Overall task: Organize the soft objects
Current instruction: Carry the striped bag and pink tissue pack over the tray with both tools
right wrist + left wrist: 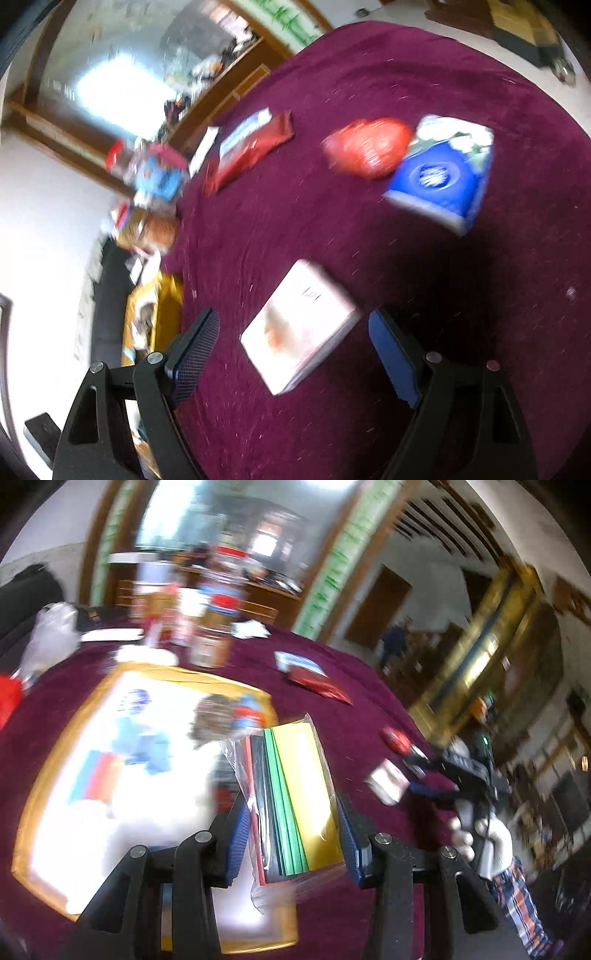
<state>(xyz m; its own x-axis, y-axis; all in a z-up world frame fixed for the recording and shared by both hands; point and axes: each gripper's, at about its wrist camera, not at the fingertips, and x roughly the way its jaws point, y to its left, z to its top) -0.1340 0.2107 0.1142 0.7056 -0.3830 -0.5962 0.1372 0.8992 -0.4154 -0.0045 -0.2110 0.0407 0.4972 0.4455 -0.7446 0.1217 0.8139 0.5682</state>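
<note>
here the left gripper (291,834) was clamped on a clear plastic bag of coloured foam sheets (295,797), long axis running away along its fingers, over the yellow-rimmed box (155,675). the right gripper (291,354), fingers apart, hovered nearest a white flat packet (299,325) lying diagonally on the maroon tablecloth (406,55); no writing was legible.

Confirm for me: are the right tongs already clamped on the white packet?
No: the right tongs stand wide open, with the white packet lying on the maroon cloth between them.

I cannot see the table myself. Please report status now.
Left tongs shut on packet of coloured sheets, above box. Right tongs open over white packet. Nothing between.
</note>
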